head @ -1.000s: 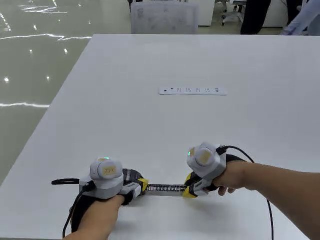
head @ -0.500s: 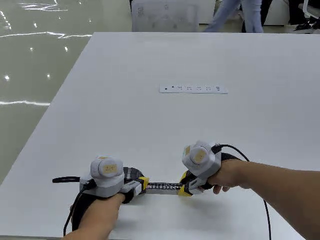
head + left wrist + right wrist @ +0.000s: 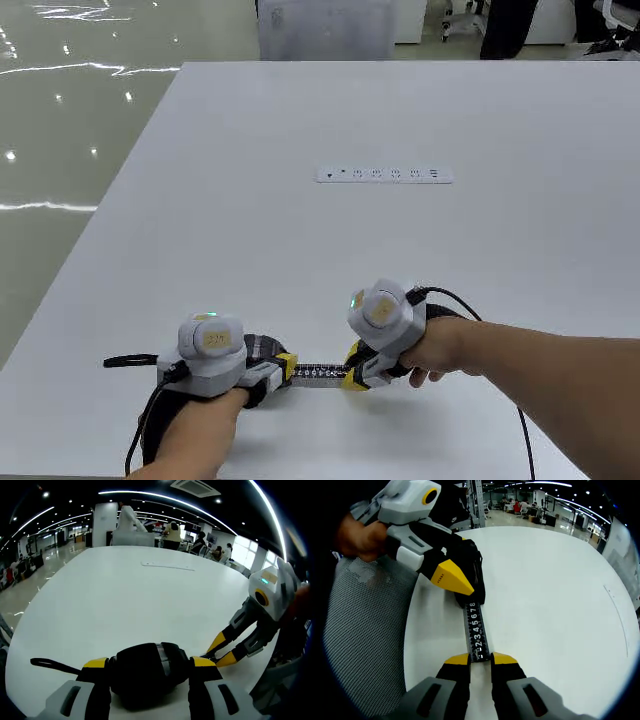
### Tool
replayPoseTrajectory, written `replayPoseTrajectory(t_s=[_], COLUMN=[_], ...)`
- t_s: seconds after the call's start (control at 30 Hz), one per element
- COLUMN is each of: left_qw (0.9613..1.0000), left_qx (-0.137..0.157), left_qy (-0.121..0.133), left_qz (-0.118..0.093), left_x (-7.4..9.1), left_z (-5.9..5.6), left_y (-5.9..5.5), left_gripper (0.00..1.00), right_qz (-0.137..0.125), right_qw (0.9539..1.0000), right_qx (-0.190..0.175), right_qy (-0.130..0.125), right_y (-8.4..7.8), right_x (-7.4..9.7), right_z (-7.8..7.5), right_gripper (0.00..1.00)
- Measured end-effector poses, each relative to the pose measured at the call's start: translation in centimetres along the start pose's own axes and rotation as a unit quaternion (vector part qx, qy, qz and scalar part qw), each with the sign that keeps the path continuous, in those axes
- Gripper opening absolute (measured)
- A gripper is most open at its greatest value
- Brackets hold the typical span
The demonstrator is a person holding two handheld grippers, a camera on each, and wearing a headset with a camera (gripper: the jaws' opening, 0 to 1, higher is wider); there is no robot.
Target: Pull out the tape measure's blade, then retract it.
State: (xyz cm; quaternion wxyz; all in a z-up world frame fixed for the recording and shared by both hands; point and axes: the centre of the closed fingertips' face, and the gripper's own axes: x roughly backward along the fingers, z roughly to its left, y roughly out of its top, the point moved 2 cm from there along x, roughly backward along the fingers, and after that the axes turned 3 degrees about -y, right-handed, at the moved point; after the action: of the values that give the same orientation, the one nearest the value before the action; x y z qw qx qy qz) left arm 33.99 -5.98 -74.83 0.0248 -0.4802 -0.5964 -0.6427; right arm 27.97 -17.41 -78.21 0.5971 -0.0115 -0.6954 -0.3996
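Closer now: right tool (image 3: 352, 378) moved toward left tool (image 3: 283, 368), blade (image 3: 318, 373) shorter

On the head view, I had less blade showing between the tools, near the counter's (image 3: 300, 250) front edge. On the left gripper view, my left tool was clenched around the tape measure (image 3: 150, 675). On the right gripper view, my right tool pinched the blade's tip; I judged retraction underway.
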Motion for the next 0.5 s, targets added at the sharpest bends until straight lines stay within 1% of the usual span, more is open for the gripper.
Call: replayPoseTrajectory(t_s=[0.13,0.5], left_qw=[1.0,1.0], left_qx=[0.0,0.001], left_qy=[0.0,-0.003], left_qz=[-0.001,-0.001], left_x=[0.0,0.0], left_z=[0.0,0.0], left_y=[0.0,0.1], left_gripper=[0.59,0.59], right_qz=[-0.011,-0.018], right_qw=[0.9998,0.9998], right_qx=[-0.017,-0.004], right_qy=[0.001,0.001], right_y=[0.3,1.6], right_x=[-0.2,-1.1], right_z=[-0.1,0.3], right_gripper=[0.13,0.13])
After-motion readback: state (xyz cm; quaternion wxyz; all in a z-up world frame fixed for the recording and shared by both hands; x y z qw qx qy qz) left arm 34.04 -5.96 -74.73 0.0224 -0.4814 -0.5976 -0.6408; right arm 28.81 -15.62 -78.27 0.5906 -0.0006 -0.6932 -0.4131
